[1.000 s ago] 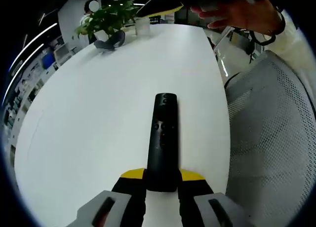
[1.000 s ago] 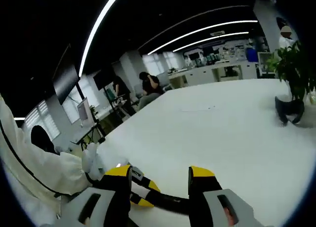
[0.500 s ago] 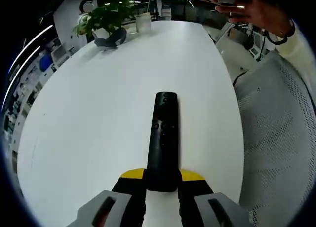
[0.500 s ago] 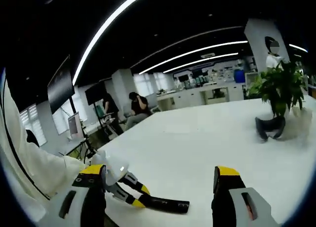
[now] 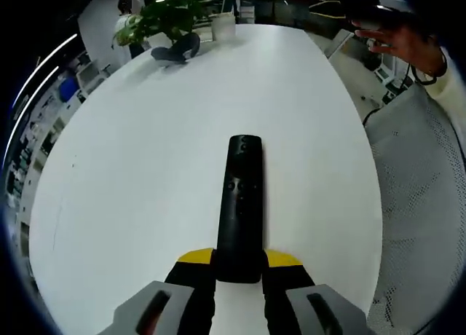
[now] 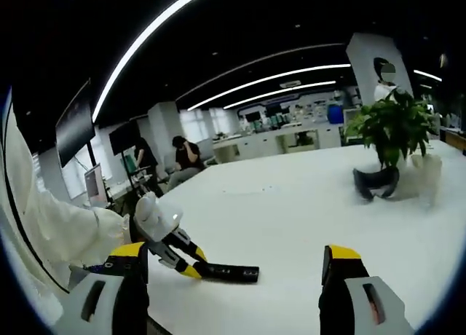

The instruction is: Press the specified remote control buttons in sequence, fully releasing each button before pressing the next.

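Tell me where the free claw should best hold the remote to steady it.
Probably the far half of the remote, across its narrow width from the sides, above the buttons. The left claw already clamps the near end, and the remote sticks out forward over the table. The right claw is open with nothing in it.

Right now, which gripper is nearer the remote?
Left. The left gripper has its jaws shut on the remote; the right gripper is open, apart from it.
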The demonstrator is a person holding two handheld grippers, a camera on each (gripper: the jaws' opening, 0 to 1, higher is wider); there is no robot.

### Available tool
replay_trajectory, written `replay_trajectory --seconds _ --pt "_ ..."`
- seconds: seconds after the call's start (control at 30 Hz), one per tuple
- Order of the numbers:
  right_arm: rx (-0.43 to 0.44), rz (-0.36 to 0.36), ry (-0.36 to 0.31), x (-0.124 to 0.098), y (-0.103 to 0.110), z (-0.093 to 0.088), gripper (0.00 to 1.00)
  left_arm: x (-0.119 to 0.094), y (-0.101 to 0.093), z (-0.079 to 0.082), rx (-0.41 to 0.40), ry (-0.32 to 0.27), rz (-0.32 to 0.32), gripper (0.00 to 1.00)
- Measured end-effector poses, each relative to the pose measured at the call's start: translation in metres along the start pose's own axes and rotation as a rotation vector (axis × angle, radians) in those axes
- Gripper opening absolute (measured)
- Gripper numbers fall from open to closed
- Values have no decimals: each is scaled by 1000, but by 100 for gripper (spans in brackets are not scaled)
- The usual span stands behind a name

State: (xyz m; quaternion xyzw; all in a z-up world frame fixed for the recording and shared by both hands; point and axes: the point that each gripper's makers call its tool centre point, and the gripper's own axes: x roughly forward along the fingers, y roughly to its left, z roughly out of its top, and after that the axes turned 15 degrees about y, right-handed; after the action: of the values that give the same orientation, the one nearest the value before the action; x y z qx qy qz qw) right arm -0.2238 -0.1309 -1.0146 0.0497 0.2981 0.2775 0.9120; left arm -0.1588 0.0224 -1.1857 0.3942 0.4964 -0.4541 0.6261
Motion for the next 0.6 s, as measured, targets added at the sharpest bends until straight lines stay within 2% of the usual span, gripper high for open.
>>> replay_trajectory --seconds 0.4,0.6 --pt "5 -11 41 1 -3 -14 99 -5 56 3 7 32 33 21" --pt "15 -21 70 2 -8 -20 99 -1 77 2 40 74 37 21"
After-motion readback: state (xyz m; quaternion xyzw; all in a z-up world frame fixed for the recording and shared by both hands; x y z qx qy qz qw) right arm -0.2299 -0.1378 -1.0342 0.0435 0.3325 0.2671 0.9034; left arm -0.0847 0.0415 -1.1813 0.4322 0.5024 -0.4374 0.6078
